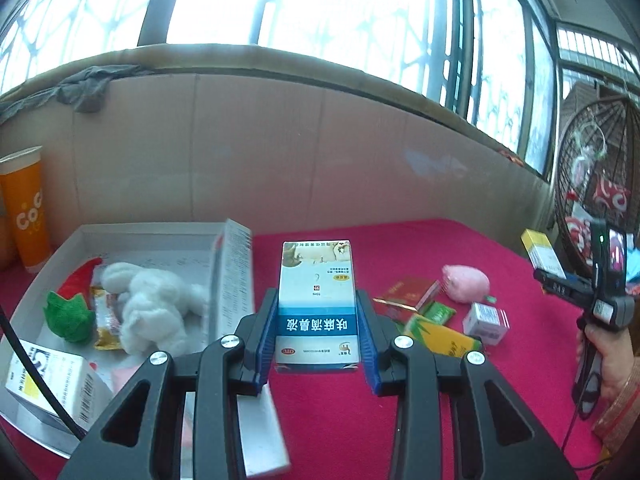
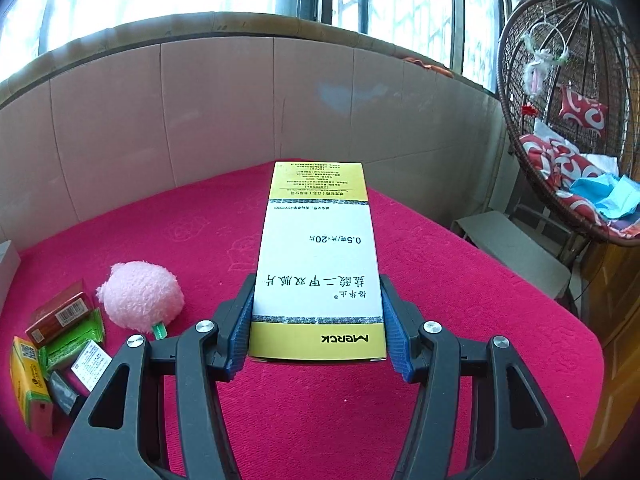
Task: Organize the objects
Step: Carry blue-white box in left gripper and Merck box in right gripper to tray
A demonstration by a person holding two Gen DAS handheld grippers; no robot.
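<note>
From the left wrist view, the sorting looks partly done: the white tray [image 1: 152, 236] on the red-covered worktop [image 1: 400, 248] already holds a white plush [image 1: 154, 304], a red-and-green plush [image 1: 70, 308], a snack wrapper [image 1: 105, 320] and a white medicine box [image 1: 52, 380], while the left claw [image 1: 316, 340] is clamped on a blue-and-white box [image 1: 318, 304] just beside the tray's right wall. From the right wrist view, the right claw [image 2: 318, 320] is clamped on a yellow-and-white Merck box [image 2: 318, 268] above the worktop, and a pink plush [image 2: 140, 294] and a cluster of small packets [image 2: 60, 344] lie unsorted at the left, so I judge several items remain.
</note>
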